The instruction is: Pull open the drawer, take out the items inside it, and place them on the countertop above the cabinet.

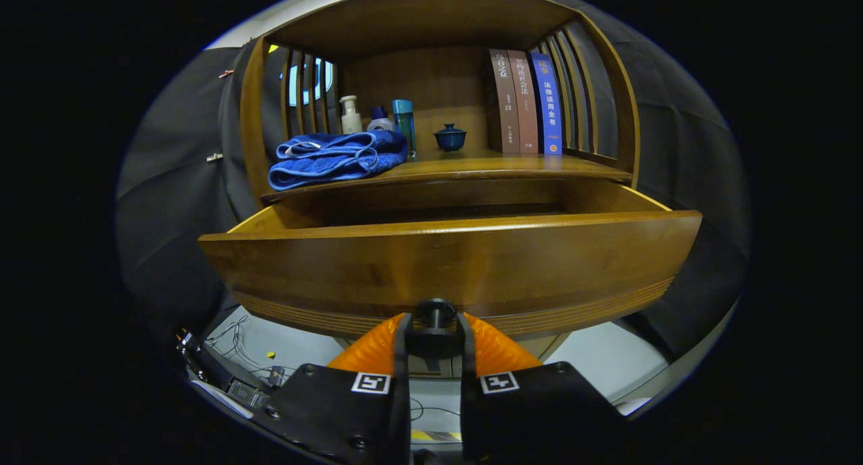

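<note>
My tool (435,331) is clamped on the drawer knob (435,315); the drawer (445,263) stands pulled out. Its contents are hidden; removal to the surface (472,165) remains.

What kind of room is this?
Probably a mock home corner in a test booth: a wooden cabinet with books, a blue towel and a pulled-out drawer, whose knob the gripper grips.
</note>
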`<act>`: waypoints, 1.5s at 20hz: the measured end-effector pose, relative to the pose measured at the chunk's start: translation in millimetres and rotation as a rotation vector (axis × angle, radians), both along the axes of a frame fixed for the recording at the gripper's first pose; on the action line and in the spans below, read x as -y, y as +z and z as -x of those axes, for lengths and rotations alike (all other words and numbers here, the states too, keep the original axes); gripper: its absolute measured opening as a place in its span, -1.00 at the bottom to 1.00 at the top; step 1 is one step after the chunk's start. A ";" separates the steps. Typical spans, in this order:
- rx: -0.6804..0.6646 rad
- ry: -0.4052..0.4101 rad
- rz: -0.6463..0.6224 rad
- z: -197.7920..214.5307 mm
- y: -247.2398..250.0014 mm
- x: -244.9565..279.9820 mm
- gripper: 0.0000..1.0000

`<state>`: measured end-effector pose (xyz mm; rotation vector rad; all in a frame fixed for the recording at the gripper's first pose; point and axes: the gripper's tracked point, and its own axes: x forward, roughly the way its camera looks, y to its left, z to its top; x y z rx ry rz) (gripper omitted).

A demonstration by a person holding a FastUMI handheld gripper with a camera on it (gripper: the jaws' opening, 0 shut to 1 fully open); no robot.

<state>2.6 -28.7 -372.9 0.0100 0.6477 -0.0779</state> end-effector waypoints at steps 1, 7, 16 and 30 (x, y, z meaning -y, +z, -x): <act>-0.012 -0.001 -0.003 8.5 0.7 -0.3 -0.33; -0.055 -0.011 -0.018 44.9 3.6 -0.2 -0.33; -0.155 -0.010 -0.018 70.8 2.1 -3.6 -0.04; -0.279 -0.042 -0.028 -45.2 106.2 -1.5 0.99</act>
